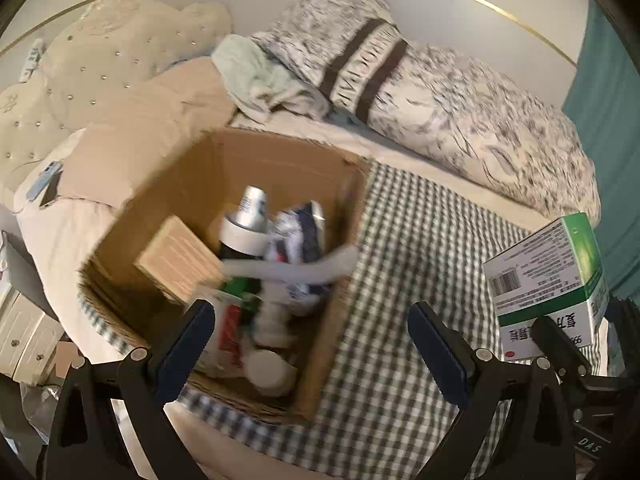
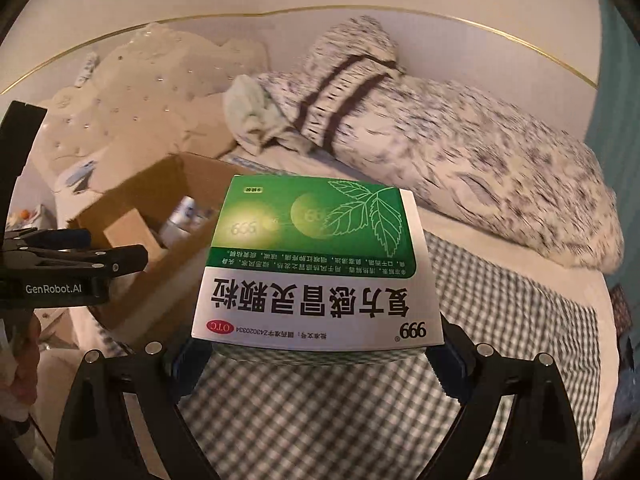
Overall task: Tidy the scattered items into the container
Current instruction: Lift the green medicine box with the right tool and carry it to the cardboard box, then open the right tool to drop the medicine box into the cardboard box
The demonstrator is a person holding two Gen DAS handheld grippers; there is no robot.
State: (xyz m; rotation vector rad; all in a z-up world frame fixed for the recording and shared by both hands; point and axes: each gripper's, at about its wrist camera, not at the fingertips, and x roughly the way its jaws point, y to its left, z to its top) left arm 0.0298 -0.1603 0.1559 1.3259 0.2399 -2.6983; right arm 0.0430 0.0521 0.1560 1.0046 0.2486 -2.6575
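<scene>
A bed takes up the room, spread with a green-and-white checked cloth (image 1: 400, 280), and along its far side lies a long grey-and-white patterned pillow (image 1: 460, 120) banded with two dark stripes; a crumpled pale green towel (image 1: 256, 76) rests against the pillow's left end, and a beige studded headboard (image 1: 100, 56) rises further left. On the near left part of the checked cloth sits an open brown cardboard box (image 1: 192, 184), the container. Inside it, blurred, I can make out a small tan carton (image 1: 180, 256) on the left, a silver-topped bottle (image 1: 250, 216) with a white collar standing in the middle, a blue-and-white crinkled packet (image 1: 300, 232) to its right, and a round white lid (image 1: 268, 368) at the near end. The left gripper (image 1: 312, 344) hangs just above the box's near edge with its jaws spread wide and nothing between them. To the right of the box, off the cloth, the right gripper (image 2: 316, 354) clamps a green-and-white medicine box (image 2: 316, 256) by its near edge, its pads pressing both sides, the printed face up.
</scene>
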